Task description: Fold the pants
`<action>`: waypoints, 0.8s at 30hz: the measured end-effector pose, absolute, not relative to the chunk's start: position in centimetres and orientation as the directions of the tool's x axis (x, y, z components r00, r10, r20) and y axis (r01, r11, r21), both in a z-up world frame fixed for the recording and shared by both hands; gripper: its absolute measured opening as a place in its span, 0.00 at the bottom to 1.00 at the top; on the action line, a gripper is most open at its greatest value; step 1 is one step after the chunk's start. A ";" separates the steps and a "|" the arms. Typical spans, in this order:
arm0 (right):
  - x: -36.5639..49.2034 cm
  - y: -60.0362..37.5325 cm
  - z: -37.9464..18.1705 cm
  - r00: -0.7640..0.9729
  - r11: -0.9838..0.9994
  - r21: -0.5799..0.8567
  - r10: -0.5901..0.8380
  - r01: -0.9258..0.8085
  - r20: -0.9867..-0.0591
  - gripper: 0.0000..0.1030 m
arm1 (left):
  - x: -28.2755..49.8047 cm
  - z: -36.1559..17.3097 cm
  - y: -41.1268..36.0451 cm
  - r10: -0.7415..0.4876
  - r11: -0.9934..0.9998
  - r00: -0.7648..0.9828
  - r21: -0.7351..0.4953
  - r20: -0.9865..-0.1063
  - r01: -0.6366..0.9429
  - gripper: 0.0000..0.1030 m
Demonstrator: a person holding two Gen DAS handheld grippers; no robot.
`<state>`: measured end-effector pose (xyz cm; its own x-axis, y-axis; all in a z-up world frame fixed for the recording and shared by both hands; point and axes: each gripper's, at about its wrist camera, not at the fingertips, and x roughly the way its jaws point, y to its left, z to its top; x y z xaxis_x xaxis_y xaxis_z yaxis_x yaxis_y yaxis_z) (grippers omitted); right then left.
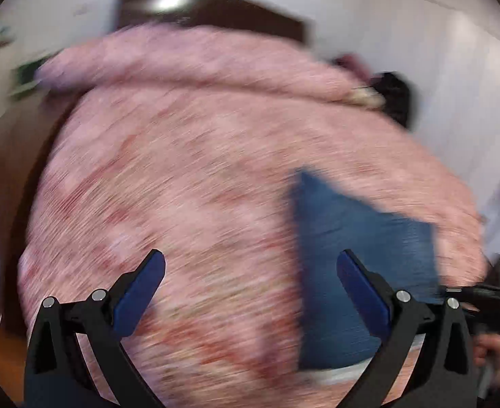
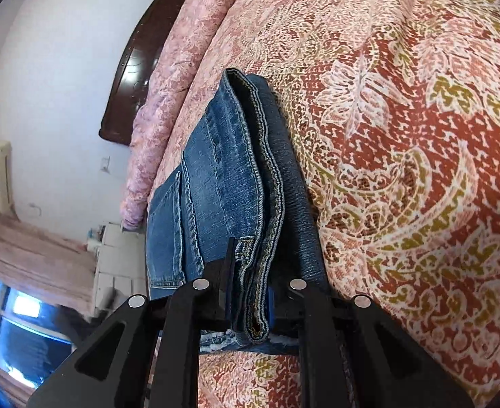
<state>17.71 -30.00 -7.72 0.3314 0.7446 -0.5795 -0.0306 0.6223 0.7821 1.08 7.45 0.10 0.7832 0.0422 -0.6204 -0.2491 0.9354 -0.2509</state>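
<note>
Paisley bedspread [image 2: 420, 170] under jeans [image 2: 222, 176] already folded in layers, right gripper [image 2: 250, 292] clamped on hems, left gripper [image 1: 250, 282] spread empty, final fold likely left.

A paisley red-and-pink bedspread [image 2: 403, 170] covers the bed, with a pink pillow roll [image 2: 178, 78] along its head end, a dark wooden headboard [image 2: 134, 71] behind that, and a window [image 2: 22, 333] beyond its side.

The right gripper [image 2: 250, 292] is clamped on a folded edge of the jeans [image 2: 222, 183], which are stretched ahead of it over the patterned bedspread [image 2: 403, 156]. A dark headboard [image 2: 131, 78] is seen beyond, left.
</note>
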 end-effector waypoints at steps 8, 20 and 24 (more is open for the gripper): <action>17.7 -30.1 -7.7 0.326 0.621 0.783 0.748 -0.036 -0.578 0.12 | 11.1 -1.4 0.0 -0.324 0.924 0.656 -0.378 -0.682 0.064 0.98; 17.8 -29.3 -7.5 0.312 0.629 0.775 0.747 -0.049 -0.587 0.12 | 12.8 -3.9 -2.1 -0.207 0.965 0.535 -0.262 -0.819 -0.029 0.98; 18.0 -29.6 -7.7 0.311 0.629 0.776 0.747 -0.048 -0.587 0.12 | 8.9 -2.9 -2.7 -0.193 0.969 0.556 -0.246 -0.809 -0.021 0.98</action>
